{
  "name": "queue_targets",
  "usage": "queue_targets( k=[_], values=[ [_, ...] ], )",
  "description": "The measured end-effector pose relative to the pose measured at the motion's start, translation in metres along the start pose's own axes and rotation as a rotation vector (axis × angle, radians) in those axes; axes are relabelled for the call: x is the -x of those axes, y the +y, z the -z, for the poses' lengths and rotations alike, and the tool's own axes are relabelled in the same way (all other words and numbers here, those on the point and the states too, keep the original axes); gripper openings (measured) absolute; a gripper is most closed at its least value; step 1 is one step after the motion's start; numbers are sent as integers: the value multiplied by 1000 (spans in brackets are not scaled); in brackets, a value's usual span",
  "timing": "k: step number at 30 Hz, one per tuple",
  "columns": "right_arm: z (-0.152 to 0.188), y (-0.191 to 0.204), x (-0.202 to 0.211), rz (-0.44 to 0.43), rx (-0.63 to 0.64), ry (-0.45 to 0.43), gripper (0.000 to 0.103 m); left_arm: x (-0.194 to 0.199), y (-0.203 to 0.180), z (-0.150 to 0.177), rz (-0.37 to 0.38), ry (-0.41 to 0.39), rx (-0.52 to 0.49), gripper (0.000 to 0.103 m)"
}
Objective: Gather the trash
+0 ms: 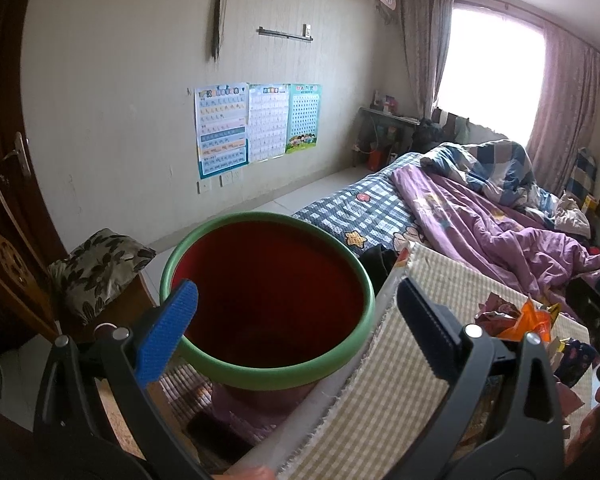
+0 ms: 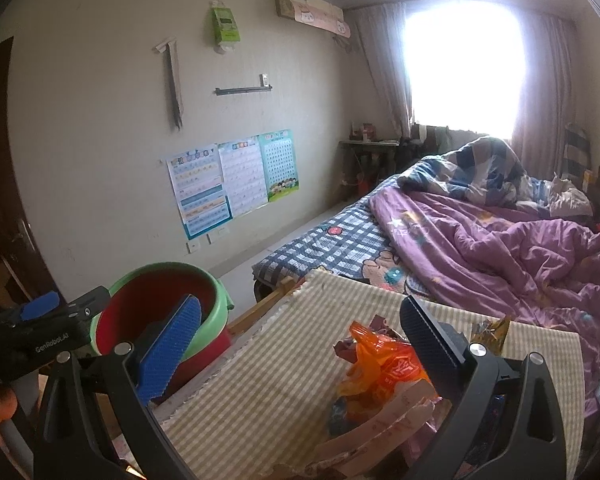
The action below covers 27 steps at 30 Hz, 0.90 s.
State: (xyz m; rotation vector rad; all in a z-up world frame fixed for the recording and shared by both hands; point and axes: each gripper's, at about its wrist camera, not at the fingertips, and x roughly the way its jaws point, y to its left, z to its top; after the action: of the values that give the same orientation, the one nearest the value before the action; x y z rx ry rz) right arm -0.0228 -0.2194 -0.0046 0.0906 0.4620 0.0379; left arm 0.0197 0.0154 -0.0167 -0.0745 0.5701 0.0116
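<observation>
While the left gripper [image 1: 296,316] stands wide open and holds nothing, the red bin [image 1: 268,300] with its green rim fills the lower centre of the left wrist view, between the jaws. At lower left of the right wrist view the bin sits beside the checked cloth [image 2: 268,380]. Lower centre, the right gripper [image 2: 300,340] gapes empty around the orange wrapper [image 2: 379,364] among the trash on the cloth.

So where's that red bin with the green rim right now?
The red bin sits off the left edge of the checked-cloth table, between the left tongs' open jaws; the trash pile lies to its right.
</observation>
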Motion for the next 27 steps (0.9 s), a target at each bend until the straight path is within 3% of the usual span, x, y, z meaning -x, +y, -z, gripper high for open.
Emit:
queue_targets(
  k=[27],
  values=[
    [-1,0,-7,3,-14,32,96,-2,2,1,-12,19,-10,98]
  ],
)
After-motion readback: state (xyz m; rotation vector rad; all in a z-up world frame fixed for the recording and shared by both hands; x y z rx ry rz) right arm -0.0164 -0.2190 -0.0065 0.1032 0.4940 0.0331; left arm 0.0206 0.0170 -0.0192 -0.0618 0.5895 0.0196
